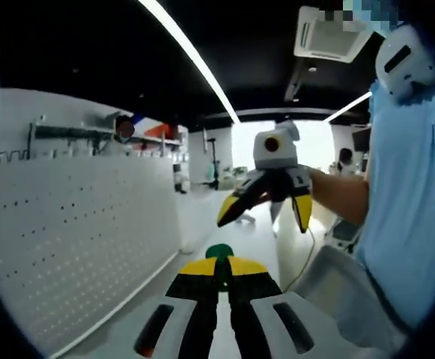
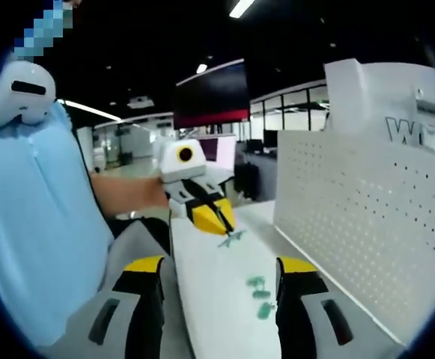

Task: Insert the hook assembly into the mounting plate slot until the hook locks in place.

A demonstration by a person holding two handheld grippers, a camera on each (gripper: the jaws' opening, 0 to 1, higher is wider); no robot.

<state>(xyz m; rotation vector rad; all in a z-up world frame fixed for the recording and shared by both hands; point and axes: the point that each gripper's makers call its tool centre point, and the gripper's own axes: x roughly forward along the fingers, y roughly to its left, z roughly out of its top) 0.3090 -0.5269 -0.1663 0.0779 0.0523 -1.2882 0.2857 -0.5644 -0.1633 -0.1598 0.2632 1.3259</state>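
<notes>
Yellow-tipped left gripper [image 1: 218,273] pinching green hook [image 1: 218,251], perforated pegboard [image 1: 75,232]

This is an open-plan office fitted out as a test or demonstration workspace. Ahead of the left tool a long white tabletop [image 1: 258,239] runs toward bright windows [image 1: 318,142], under a dark ceiling with linear light strips [image 1: 191,52] and a ceiling air-conditioning cassette [image 1: 329,34]. To that tool's left stands a white pegboard panel [image 1: 75,239], with a rail of hooks [image 1: 82,134] on the wall above it. Beyond the right tool hangs a dark wall screen [image 2: 211,95], with glass-partitioned rooms [image 2: 288,101] and desks behind; another pegboard [image 2: 359,202] stands to its right.
</notes>
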